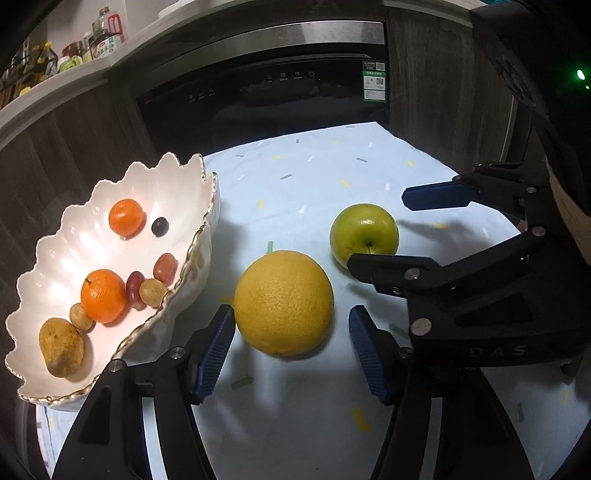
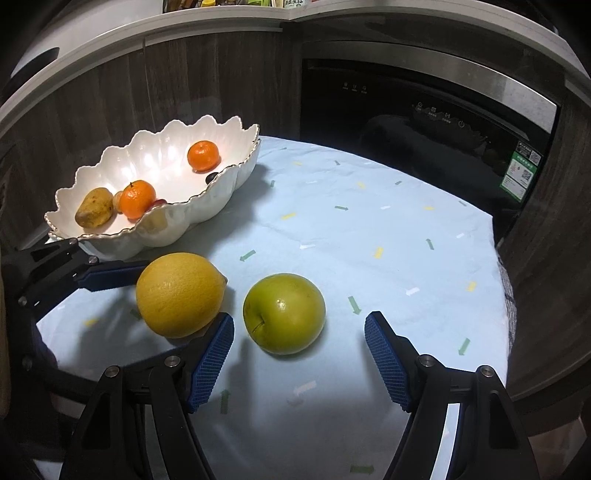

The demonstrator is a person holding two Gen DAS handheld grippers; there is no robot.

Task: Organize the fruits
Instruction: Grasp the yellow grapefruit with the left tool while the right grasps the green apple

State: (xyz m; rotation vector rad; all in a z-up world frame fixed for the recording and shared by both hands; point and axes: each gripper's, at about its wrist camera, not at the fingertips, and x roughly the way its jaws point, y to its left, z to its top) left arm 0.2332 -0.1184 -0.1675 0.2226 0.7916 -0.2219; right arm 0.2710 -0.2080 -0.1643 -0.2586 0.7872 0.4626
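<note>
A big yellow orange [image 1: 283,302] [image 2: 180,294] and a green apple [image 1: 364,232] [image 2: 284,314] lie side by side on the pale blue cloth. My left gripper [image 1: 291,317] straddles the orange with its jaws open; the left pad is almost at the peel and the right pad stands clear. My right gripper [image 2: 300,320] is open around the apple, with a gap on the right side. A white scalloped bowl [image 1: 199,236] [image 2: 207,206] to the left holds two mandarins, several grapes and small brown fruits.
The cloth [image 2: 388,240] covers a small round table whose edge drops off to the right and front. A black built-in appliance [image 1: 258,96] and dark wood cabinet fronts stand right behind. Bottles [image 1: 105,35] sit on a counter at the upper left.
</note>
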